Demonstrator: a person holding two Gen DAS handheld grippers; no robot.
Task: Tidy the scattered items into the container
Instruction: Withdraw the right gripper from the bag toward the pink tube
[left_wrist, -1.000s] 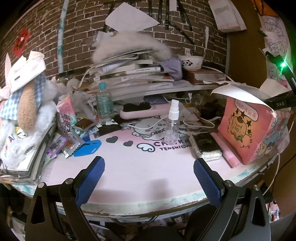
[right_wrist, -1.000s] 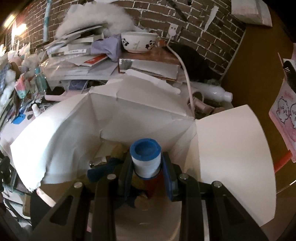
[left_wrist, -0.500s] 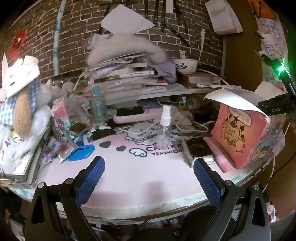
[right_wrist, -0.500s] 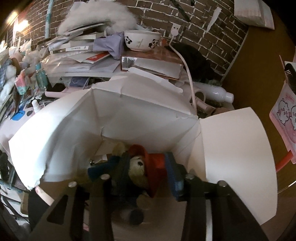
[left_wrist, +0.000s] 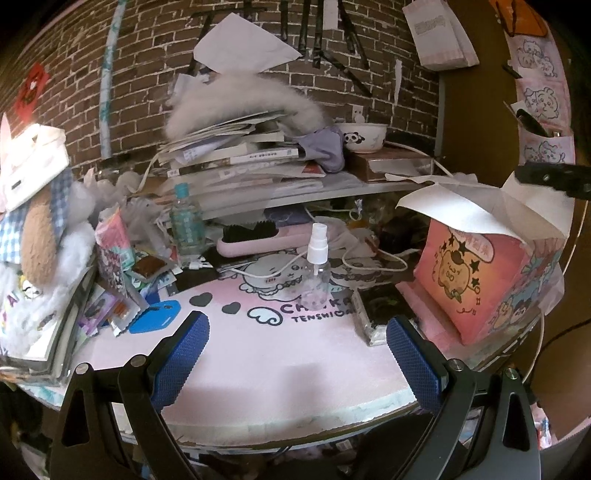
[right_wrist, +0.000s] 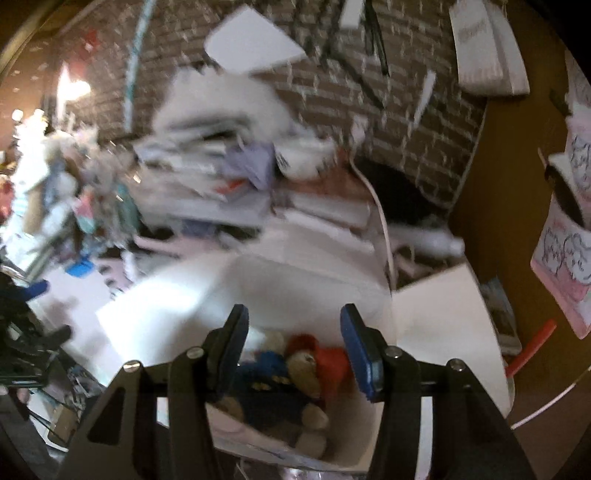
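Note:
The container is a pink cartoon-printed box (left_wrist: 480, 280) with white flaps, at the right of the pink desk mat (left_wrist: 280, 350). My left gripper (left_wrist: 295, 350) is open and empty, low over the mat's front. A clear spray bottle (left_wrist: 316, 271) stands upright beyond it, mid-mat. My right gripper (right_wrist: 291, 343) is open and empty above the box's open top (right_wrist: 295, 280). Inside the box lies a teddy bear (right_wrist: 299, 373) in a blue coat and red hat. The right wrist view is blurred.
A pink hairbrush (left_wrist: 266, 240), a green-capped bottle (left_wrist: 186, 225), a blue tag (left_wrist: 155, 316) and snack packets (left_wrist: 114, 258) lie at the mat's left and back. A dark packaged block (left_wrist: 380, 310) lies by the box. Books (left_wrist: 240, 162) and a panda bowl (left_wrist: 364, 137) pile on a shelf behind.
My right gripper opened and let go of the blue-capped white bottle into the box, then lifted away. The left gripper drifted slightly and stayed open.

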